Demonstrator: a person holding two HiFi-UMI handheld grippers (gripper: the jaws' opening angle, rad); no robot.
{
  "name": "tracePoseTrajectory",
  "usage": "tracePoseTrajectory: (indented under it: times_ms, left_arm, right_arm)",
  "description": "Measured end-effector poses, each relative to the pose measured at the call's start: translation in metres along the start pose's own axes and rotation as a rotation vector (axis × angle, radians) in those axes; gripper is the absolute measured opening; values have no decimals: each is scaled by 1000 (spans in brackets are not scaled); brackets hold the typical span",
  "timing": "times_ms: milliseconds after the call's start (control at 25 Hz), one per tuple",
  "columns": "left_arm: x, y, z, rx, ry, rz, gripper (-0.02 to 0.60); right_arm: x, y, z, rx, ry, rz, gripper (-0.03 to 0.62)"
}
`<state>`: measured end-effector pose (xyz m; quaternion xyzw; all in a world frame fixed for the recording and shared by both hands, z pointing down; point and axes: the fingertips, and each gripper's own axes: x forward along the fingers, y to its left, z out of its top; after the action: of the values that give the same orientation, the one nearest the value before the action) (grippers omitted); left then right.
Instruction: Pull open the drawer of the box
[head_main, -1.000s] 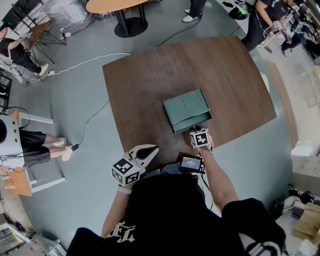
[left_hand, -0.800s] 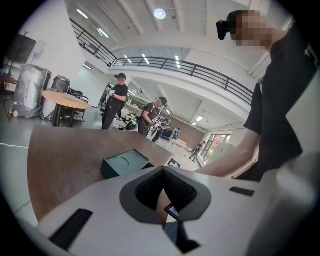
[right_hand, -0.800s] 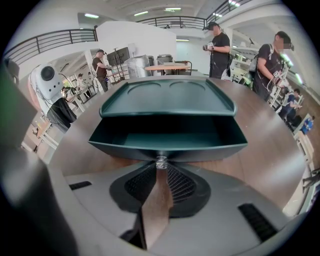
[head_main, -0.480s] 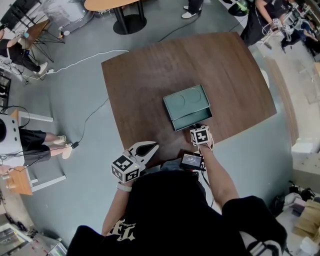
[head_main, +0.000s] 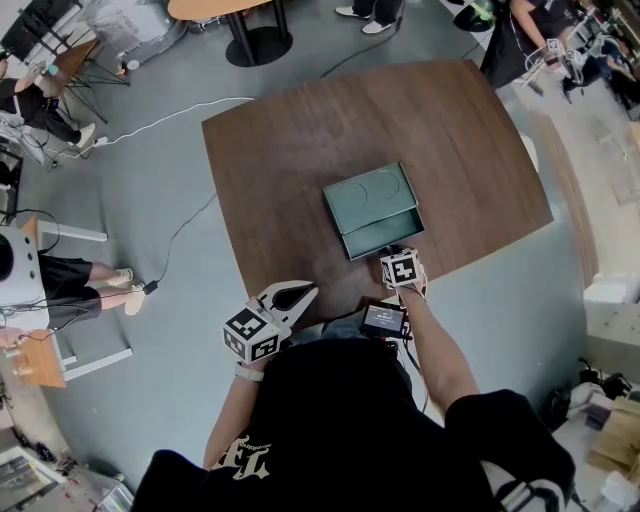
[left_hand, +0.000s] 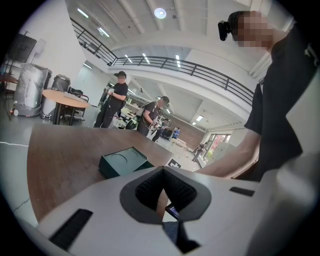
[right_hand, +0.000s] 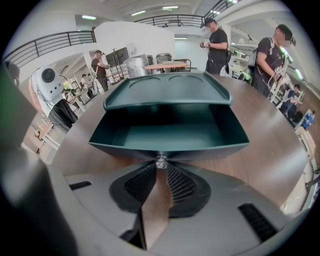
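A dark green box (head_main: 368, 193) sits on the brown table (head_main: 290, 150), near its front edge. Its drawer (head_main: 384, 238) is slid partly out toward me, and the right gripper view shows the empty drawer (right_hand: 167, 131) under the box lid (right_hand: 167, 89). My right gripper (head_main: 396, 252) is shut on the small metal knob (right_hand: 161, 161) at the middle of the drawer front. My left gripper (head_main: 311, 291) hangs off the table's front left, near my body, with its tips together and nothing held. In the left gripper view, the box (left_hand: 121, 162) lies ahead to the left.
The table edge (head_main: 330, 310) runs just in front of my body. A small black device (head_main: 383, 320) hangs at my chest. A round table (head_main: 230, 12) and several people stand farther off. A white cable (head_main: 170, 122) lies on the grey floor at the left.
The drawer has come a little farther out of the box, with my right gripper still on its knob. My left gripper has stayed in place.
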<state>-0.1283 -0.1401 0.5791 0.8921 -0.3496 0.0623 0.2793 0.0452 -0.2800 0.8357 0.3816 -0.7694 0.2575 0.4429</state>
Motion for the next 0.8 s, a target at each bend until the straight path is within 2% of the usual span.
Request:
tracePoseTrajectory:
  times_ms: [800]
  left_arm:
    - [5,-28,-12,23,19,-16,3]
  right_arm:
    - [-15,-2,-28,17,-14,4,54]
